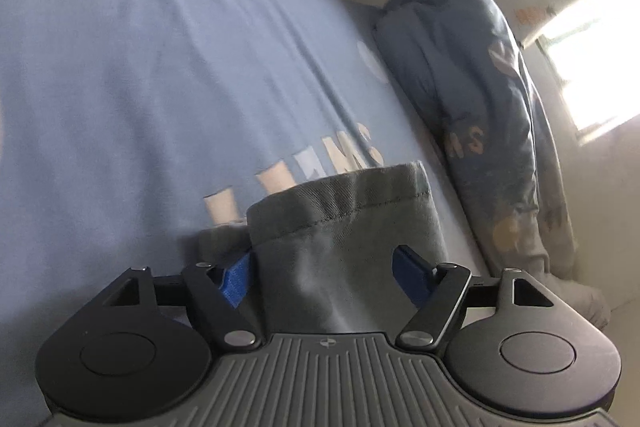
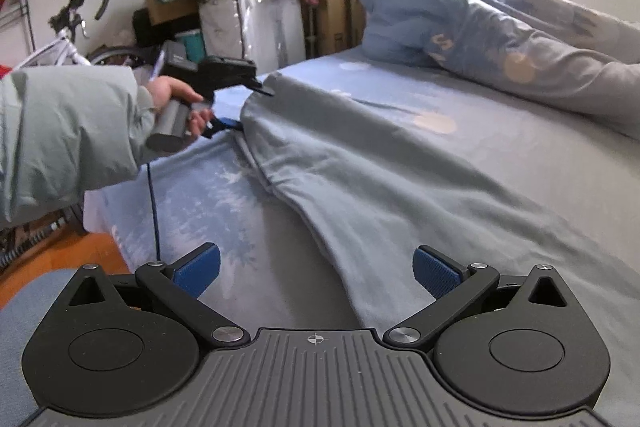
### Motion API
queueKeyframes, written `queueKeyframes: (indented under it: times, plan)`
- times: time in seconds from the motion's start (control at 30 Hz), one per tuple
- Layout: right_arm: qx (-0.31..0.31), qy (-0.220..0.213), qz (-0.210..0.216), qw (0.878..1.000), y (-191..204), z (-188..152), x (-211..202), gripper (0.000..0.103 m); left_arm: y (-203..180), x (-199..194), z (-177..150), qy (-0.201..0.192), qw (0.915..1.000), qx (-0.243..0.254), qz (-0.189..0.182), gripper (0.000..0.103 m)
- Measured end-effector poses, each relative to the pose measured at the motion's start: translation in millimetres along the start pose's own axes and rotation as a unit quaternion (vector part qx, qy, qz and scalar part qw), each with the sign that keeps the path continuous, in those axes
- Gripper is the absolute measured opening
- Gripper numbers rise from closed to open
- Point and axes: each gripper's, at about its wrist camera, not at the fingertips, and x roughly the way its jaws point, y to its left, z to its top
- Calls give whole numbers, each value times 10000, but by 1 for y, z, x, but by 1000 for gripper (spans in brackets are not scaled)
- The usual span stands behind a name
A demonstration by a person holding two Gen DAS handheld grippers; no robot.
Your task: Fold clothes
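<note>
A grey garment [image 2: 400, 179] lies spread on the bed [image 2: 208, 211]. Left tongs [image 1: 324, 271] straddle its hem, not visibly clamped; right tongs [image 2: 316, 269] gape empty. The hem may slip free when lifted.

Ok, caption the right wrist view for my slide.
Right tongs open over grey garment on bed; left tongs at its far end.
</note>
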Motion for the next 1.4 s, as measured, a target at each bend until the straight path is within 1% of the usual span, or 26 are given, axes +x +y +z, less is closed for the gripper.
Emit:
queueKeyframes:
  times: [0.03, 0.07, 0.1, 0.13, 0.2, 0.23, 0.27, 0.3, 0.33, 0.37, 0.43, 0.53, 0.6, 0.67, 0.7, 0.73, 0.77, 0.83, 0.87, 0.9, 0.93, 1.03, 1.13, 1.17, 1.27, 1.4]
  plan:
    - [53, -22, -1, 10000, -1, 2, 0, 103, -1, 4, 1, 26, 10000, -14, -52, 74]
    - [91, -40, -10, 9999, -3, 5, 2, 103, -3, 6, 1, 28, 9998, -75, -165, 63]
    - [92, -62, -39, 9999, -3, 7, 3, 103, -6, 4, 0, -16, 9994, -91, -341, 36]
    - [75, -87, -79, 9999, -3, 9, 4, 103, -14, -6, -3, -186, 9972, 28, -719, 22]
    - [60, -130, -106, 9998, -4, 13, 5, 103, -28, -28, -12, -569, 9877, 379, -1404, 19]
    - [74, -127, -103, 9998, -4, 13, 7, 103, -28, -34, -17, -699, 9879, 443, -1312, 19]
    - [89, -125, -100, 9998, -4, 14, 8, 103, -19, -32, -19, -622, 9938, 240, -886, 19]
    - [98, -123, -92, 9998, -4, 14, 9, 103, -5, -25, -19, -358, 9984, -113, -420, 18]
    - [100, -119, -73, 9999, -5, 12, 10, 103, 10, -22, -21, -139, 9988, -431, -172, 17]
    - [105, -112, -57, 9999, -5, 11, 11, 103, 20, -25, -25, -101, 9985, -516, -162, 17]
    - [132, -83, -43, 9999, -7, 9, 13, 103, 20, -39, -33, -199, 9994, -264, -138, 17]
    - [188, -55, -23, 9998, -9, 6, 15, 103, 21, -55, -38, -302, 9989, -285, -212, 18]
    - [226, -58, 2, 9997, -10, 6, 15, 103, 22, -53, -35, -277, 9994, -162, -145, 21]
    - [156, -73, 5, 9999, -8, 6, 13, 103, 26, -41, -25, 11, 9993, -346, 159, 34]
    - [126, -85, 3, 9999, -8, 5, 11, 103, 28, -40, -21, 92, 9984, -422, 352, 53]
    - [109, -99, -1, 9999, -8, 5, 10, 103, 27, -41, -18, 97, 9979, -424, 490, 61]
    - [134, -113, -5, 9998, -9, 5, 8, 103, 22, -48, -16, 9, 9976, -329, 612, 62]
    - [286, -141, 6, 9995, -14, 4, 7, 103, 6, -66, -10, -398, 9945, -33, 970, 79]
    - [367, -155, 14, 9992, -16, 4, 7, 103, -5, -77, -6, -669, 9928, 137, 984, 85]
    - [432, -165, 17, 9989, -18, 3, 8, 103, -15, -82, -2, -796, 9926, 248, 883, 95]
    - [471, -166, 32, 9987, -18, 3, 10, 103, -25, -86, 1, -898, 9922, 359, 786, 99]
    - [523, -167, 166, 9984, -15, 3, 16, 103, -65, -79, 10, -847, 9923, 701, 571, 103]
    - [574, -182, 318, 9977, -12, 1, 19, 103, -98, -44, 9, -322, 9869, 1346, 833, 103]
    - [591, -188, 369, 9974, -11, 0, 20, 103, -104, -27, 6, -78, 9835, 1488, 1029, 103]
    - [718, -154, 493, 9961, -11, -6, 24, 103, -122, 18, -1, 519, 9687, 1857, 1563, 95]
    - [991, -126, 620, 9931, -21, -15, 27, 103, -136, 50, -20, 764, 9460, 2404, 2034, 93]
